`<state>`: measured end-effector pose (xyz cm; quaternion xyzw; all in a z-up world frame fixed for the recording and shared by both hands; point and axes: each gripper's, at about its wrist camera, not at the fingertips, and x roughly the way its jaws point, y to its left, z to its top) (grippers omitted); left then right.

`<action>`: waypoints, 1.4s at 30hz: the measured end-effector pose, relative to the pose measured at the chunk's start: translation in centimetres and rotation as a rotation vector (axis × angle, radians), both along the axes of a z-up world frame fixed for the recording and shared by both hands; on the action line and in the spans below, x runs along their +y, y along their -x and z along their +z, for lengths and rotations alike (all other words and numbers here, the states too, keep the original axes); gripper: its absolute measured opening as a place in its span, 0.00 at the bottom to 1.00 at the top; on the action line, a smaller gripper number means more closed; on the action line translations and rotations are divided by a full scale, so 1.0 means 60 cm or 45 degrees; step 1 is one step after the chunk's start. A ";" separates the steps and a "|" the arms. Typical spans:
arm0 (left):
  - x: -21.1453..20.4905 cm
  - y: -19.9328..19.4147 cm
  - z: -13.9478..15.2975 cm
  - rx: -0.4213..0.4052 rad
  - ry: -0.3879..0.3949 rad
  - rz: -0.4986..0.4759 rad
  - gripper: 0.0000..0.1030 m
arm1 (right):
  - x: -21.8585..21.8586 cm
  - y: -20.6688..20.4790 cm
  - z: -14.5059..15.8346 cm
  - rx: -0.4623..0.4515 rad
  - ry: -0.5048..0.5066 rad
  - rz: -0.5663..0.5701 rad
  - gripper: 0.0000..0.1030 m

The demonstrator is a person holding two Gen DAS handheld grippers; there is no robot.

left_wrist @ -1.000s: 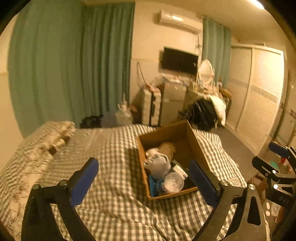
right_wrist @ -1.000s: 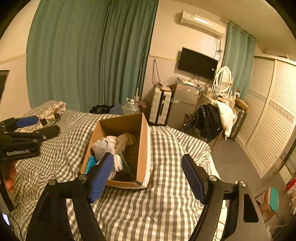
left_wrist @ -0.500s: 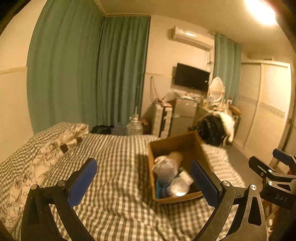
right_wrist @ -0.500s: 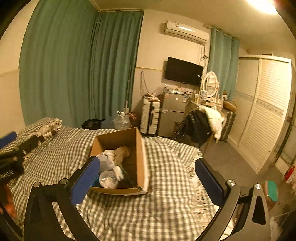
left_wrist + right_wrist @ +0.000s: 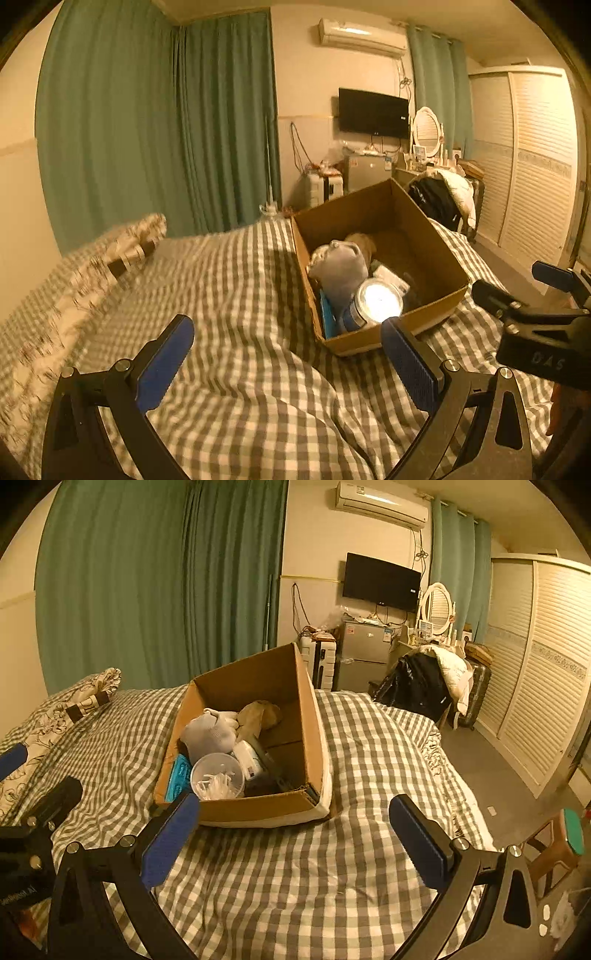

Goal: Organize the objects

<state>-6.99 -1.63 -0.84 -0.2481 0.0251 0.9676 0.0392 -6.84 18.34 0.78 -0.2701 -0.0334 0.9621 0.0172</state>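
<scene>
While glare whitens the tub (image 5: 376, 300), right view shows contents.

home bedroom, bed (image 5: 332, 867), wardrobe (image 5: 535, 686), curtains (image 5: 147, 583)

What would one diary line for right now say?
left gripper: open, empty | right gripper: open, empty | cardboard box: on bed, full | stage: approaching

Both cameras look forward from above the near part of the bed (image 5: 229, 280), each between its own spread fingers. The left view has the cardboard box (image 5: 436, 236) near, right of centre; the right view has it near, left of centre. Both share the curtains (image 5: 162, 583) and television (image 5: 380, 581).
</scene>
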 end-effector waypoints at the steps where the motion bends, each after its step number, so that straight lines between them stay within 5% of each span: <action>1: -0.003 0.002 -0.003 -0.019 -0.023 0.005 1.00 | 0.002 -0.002 0.002 0.006 0.003 -0.004 1.00; 11: -0.037 0.006 -0.003 -0.064 -0.175 0.063 1.00 | -0.001 -0.008 0.019 0.011 -0.022 -0.015 1.00; 42: -0.029 0.002 -0.008 -0.083 -0.144 0.066 1.00 | -0.008 -0.015 0.019 0.013 -0.040 -0.015 1.00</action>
